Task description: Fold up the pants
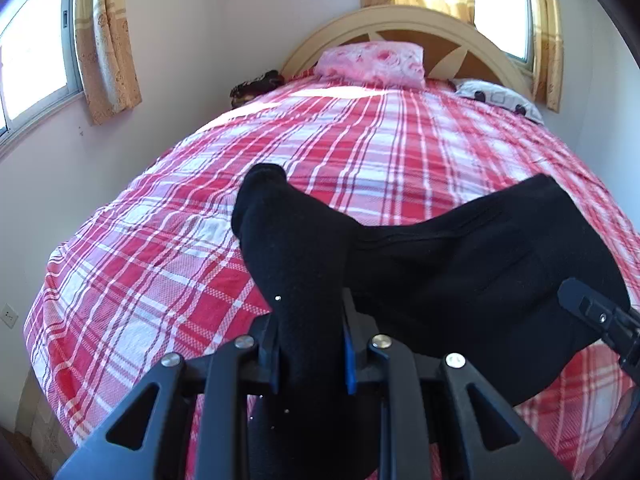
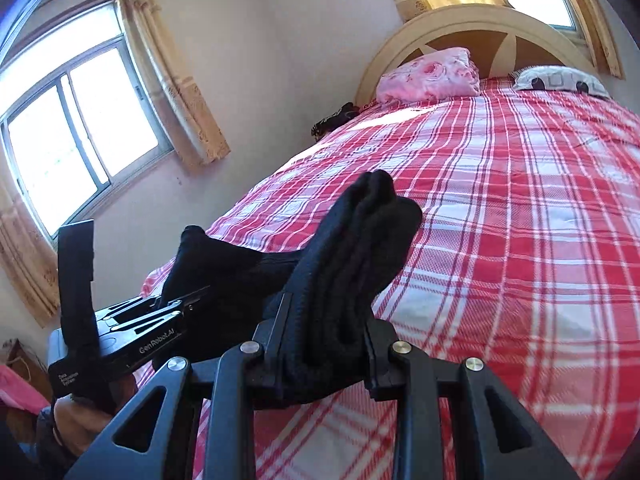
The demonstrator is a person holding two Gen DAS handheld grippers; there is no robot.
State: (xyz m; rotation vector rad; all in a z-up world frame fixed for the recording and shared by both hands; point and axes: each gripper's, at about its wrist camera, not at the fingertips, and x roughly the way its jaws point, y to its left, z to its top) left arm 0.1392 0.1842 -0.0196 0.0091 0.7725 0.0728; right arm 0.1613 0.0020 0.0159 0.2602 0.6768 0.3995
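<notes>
Your left gripper (image 1: 310, 344) and right gripper (image 2: 326, 344) each clamp a bunched end of the black pants (image 1: 460, 264) above the plaid bedspread (image 1: 380, 148).

The left gripper (image 2: 176, 304) body reads "GenRobot.AI"; smaller label unreadable.

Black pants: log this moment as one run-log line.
stage: carrying, not folded | black pants: bunched, held over plaid bed | left gripper: jaws clamped on pants | right gripper: jaws clamped on pants
</notes>
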